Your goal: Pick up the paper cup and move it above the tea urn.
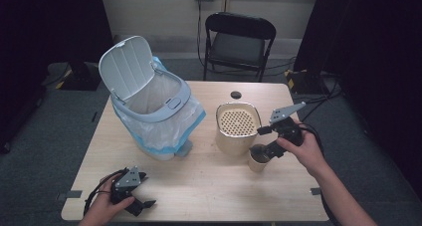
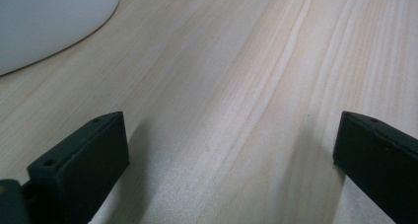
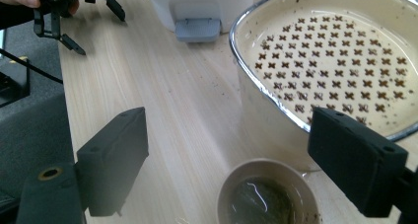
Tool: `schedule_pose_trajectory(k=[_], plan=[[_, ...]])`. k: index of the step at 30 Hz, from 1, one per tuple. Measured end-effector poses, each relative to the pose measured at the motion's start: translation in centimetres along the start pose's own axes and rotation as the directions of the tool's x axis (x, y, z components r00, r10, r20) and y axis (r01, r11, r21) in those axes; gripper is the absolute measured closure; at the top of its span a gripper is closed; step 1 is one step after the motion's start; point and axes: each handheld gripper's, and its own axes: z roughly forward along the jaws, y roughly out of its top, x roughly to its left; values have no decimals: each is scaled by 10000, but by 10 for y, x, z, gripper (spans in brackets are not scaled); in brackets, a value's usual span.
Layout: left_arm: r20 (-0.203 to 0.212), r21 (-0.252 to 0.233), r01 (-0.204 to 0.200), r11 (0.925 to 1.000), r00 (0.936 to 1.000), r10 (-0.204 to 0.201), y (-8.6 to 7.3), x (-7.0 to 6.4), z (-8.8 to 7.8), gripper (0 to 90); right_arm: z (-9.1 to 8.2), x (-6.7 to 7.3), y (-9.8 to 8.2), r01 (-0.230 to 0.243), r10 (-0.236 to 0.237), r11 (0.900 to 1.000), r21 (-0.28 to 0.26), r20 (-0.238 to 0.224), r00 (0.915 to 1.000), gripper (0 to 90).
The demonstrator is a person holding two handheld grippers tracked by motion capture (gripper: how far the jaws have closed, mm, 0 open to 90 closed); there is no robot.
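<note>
A small paper cup [image 1: 258,160] of dark liquid stands on the wooden table [image 1: 209,186], just right of a cream container [image 1: 238,136] with a perforated strainer top. My right gripper [image 1: 264,142] hovers over the cup, jaws wide open and nothing gripped. In the right gripper view the cup [image 3: 268,197] sits low between the jaws of the right gripper [image 3: 235,135], and the strainer container [image 3: 335,61] lies beyond at the right. My left gripper [image 1: 147,190] rests open near the table's front left corner. The left gripper [image 2: 231,145] has bare wood between its jaws.
A white pedal bin [image 1: 154,106] with its lid up and a plastic liner stands at the table's left. A small black disc [image 1: 236,94] lies near the far edge. A black chair [image 1: 239,37] stands behind the table.
</note>
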Motion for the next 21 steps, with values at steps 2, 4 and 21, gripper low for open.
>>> schedule_pose_trajectory(k=[2,4,21], plan=[[11,-42,36,10000,10000,-36,0,0,0,0,-2,0,-4,-98,98,9999,-22,17,10000,152],[15,-39,38,10000,10000,-38,0,0,0,0,-4,0,-8,-96,96,9999,-64,115,9999,152],[-19,-32,-20,10000,10000,20,0,0,0,0,-16,-2,-44,-343,350,9992,-220,355,9988,150]])
